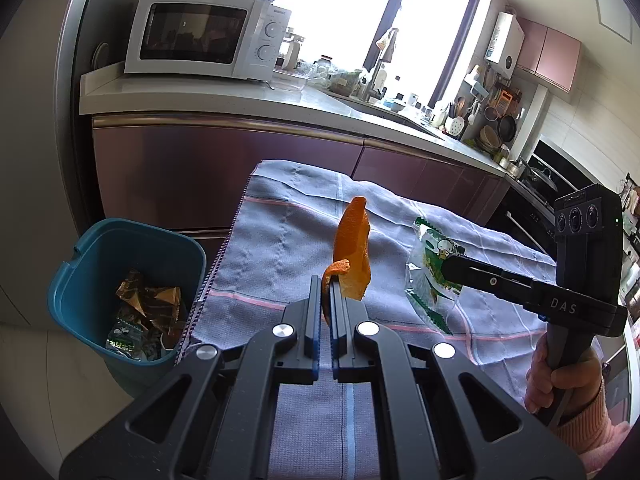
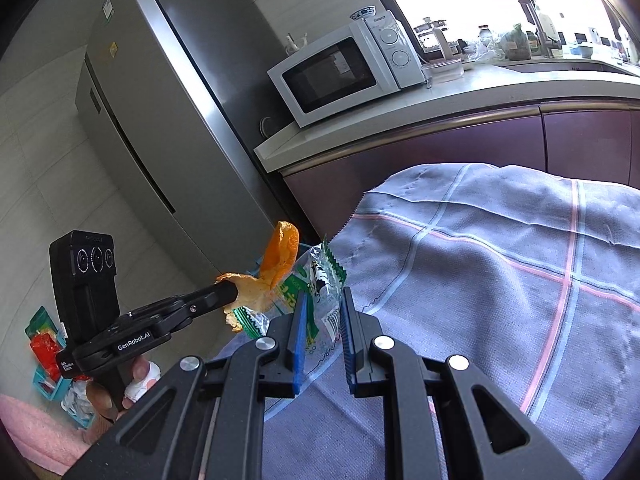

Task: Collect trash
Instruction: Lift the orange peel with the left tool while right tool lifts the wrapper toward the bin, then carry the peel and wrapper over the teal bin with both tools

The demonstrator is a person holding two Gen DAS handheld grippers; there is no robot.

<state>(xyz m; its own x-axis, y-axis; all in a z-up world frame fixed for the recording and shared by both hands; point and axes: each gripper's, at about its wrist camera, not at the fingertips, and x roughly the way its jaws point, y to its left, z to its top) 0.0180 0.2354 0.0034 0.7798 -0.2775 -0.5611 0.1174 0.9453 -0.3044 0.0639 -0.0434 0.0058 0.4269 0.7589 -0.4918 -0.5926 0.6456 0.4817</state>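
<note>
**Desk reporter:** Two hand-held grippers at work in a home kitchen. What does the left wrist view show?

**Photographer:** The left hand-held gripper [image 1: 326,300] is pressed together on a strip of orange peel [image 1: 352,256], which stands upright above a grey checked cloth [image 1: 280,232] covering the desk. To the left, beside the desk edge, sits a teal trash bin [image 1: 80,264] with crumpled wrappers [image 1: 148,312] inside. To the right, the right hand-held gripper [image 1: 448,268] reaches a green-and-white snack wrapper [image 1: 428,272] lying on the cloth; its tips meet the wrapper, though whether they pinch it I cannot tell from here. A white microwave [image 1: 208,36] stands on the counter behind.

**Desk reporter:** And the right wrist view?

**Photographer:** The right hand-held gripper [image 2: 324,312] is spread, blue pads [image 2: 300,336] either side of the snack wrapper [image 2: 316,280], which rests at the cloth's [image 2: 500,260] near edge. The left hand-held gripper [image 2: 230,294] comes in from the left, pinching the orange peel [image 2: 276,264] just beside the wrapper. A steel refrigerator [image 2: 168,112] and the microwave [image 2: 344,72] fill the background.
</note>
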